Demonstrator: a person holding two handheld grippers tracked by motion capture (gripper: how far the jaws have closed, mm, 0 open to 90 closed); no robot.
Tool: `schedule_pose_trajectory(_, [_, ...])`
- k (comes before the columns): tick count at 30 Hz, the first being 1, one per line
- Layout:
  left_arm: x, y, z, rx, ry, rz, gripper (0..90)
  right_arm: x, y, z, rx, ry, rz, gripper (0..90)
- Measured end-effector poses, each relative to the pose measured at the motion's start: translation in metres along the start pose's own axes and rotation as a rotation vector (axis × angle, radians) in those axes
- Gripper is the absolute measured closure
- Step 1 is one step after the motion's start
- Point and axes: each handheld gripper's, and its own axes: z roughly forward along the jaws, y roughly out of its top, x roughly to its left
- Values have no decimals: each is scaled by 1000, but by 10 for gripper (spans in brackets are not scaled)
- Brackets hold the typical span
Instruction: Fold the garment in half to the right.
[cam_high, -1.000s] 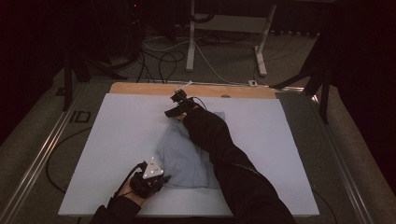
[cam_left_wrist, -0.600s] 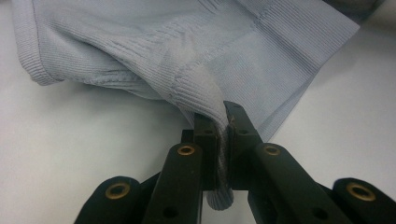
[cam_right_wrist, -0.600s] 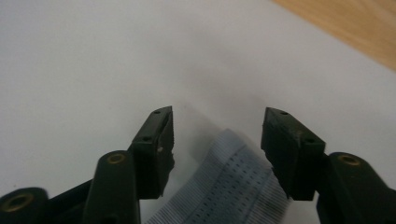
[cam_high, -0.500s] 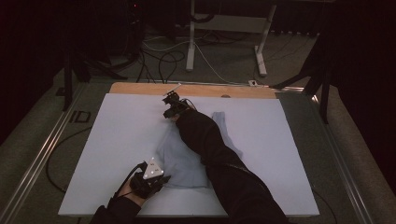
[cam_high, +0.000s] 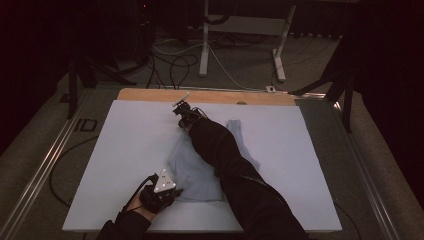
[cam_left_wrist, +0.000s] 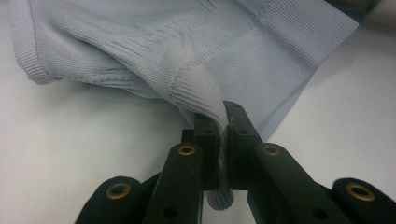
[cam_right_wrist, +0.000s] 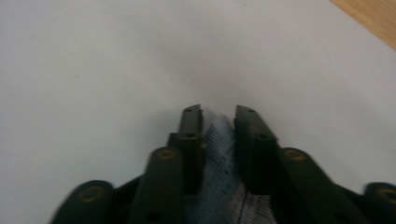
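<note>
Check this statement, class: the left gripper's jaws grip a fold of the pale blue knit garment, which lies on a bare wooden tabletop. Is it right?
One detail is wrong. The left gripper does grip the garment, but it lies on a white board, as the high view shows; wood appears just along the far edge.

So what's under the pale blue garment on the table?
The pale blue garment lies on the white table surface, which shows all around it. Whatever sits beneath the folded cloth is covered, and the person's dark sleeve crosses over its middle.
</note>
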Motion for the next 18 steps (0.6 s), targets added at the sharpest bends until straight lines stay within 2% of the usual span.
schedule_pose_trajectory(4, [0, 0, 0, 3, 1, 3, 870, 0, 0, -1, -5, 6, -46, 804])
schedule_pose_trajectory(6, [0, 0, 0, 0, 1, 4, 871, 1, 1, -3, -16, 5, -56, 868])
schedule_pose_trajectory(11, [0, 1, -1, -7, -3, 10, 871, -2, 3, -9, -12, 12, -78, 872])
schedule_pose_trajectory(12, [0, 1, -2, -9, -8, 11, 871, -4, 2, -10, -17, 15, -95, 872])
schedule_pose_trajectory(15, [-1, 1, -2, -14, -6, 8, 871, -5, 3, -13, -25, 27, -90, 875])
schedule_pose_trajectory(18, [-2, 2, -3, -12, -6, 15, 871, -5, 4, -16, -38, 30, -113, 876])
